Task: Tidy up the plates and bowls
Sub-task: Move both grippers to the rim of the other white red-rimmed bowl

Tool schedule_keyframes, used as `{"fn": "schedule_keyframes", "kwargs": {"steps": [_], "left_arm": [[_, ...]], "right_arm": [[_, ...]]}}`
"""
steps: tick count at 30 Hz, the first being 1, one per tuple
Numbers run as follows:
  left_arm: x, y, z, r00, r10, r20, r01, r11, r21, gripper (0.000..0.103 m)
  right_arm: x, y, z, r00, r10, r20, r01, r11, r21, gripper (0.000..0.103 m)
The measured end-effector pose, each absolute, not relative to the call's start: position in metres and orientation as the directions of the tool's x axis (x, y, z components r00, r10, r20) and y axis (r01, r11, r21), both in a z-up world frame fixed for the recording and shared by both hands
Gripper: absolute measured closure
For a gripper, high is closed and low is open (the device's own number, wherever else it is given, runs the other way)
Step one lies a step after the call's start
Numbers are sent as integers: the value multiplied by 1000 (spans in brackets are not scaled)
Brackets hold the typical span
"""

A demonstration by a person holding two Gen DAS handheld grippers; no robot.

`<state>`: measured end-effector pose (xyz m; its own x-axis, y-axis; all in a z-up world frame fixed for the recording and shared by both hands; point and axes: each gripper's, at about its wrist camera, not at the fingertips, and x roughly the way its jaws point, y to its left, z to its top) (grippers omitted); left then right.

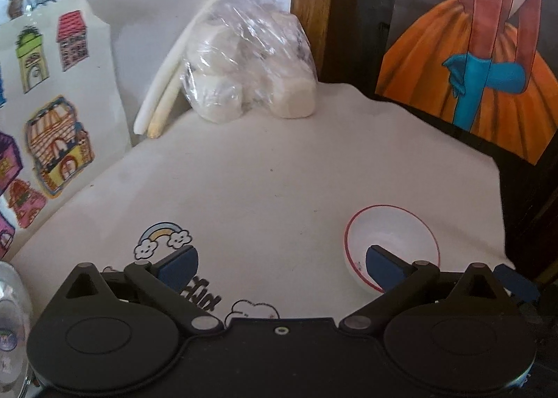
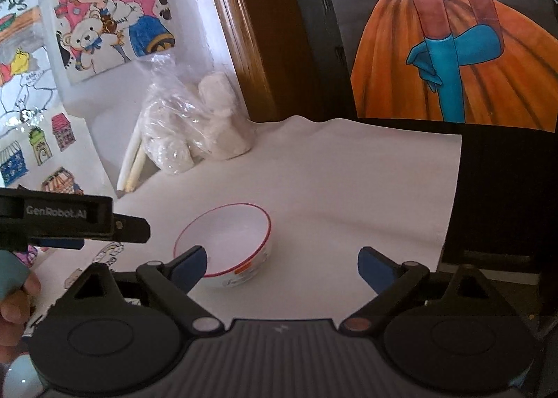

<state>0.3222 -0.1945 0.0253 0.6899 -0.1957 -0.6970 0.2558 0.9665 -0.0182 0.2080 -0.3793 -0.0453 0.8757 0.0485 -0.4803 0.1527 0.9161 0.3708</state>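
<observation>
From the left wrist we look down on a white desk (image 1: 279, 171). Our left tool (image 1: 280, 267) is spread wide with nothing between its blue pads (image 1: 178, 267). A white bowl (image 1: 392, 241) with a red rim stands upright on the desk at lower right, partly hidden behind the right-hand pad; we cannot tell whether they touch. At the back, a clear bag (image 1: 251, 63) of white lumps leans by the wall, with two pale sticks (image 1: 164, 84) beside it. Coloured drawings (image 1: 52, 101) hang on the left wall, and a picture (image 1: 470, 49) of an orange skirt hangs on the right.

From the right wrist, our right tool (image 2: 282, 267) is also spread wide and holds nothing. The bowl (image 2: 226, 241) sits just ahead of its left pad (image 2: 190, 269), empty inside. The left tool (image 2: 76, 220) reaches in from the left edge, apart from the bowl, with a hand (image 2: 14, 307) below it. The bag (image 2: 188, 126) and sticks (image 2: 132, 160) stand at the back, well apart from the bowl.
</observation>
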Motion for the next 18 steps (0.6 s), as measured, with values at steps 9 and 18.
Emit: {"fn": "schedule_keyframes", "kwargs": {"steps": [9, 18], "left_arm": [[337, -207, 7, 664, -159, -730, 248, 969, 15, 1], [341, -216, 2, 651, -171, -740, 258, 966, 3, 6]], "right_arm": [[234, -377, -53, 854, 31, -519, 148, 942, 300, 11], [240, -378, -55, 850, 40, -525, 149, 938, 314, 15]]}}
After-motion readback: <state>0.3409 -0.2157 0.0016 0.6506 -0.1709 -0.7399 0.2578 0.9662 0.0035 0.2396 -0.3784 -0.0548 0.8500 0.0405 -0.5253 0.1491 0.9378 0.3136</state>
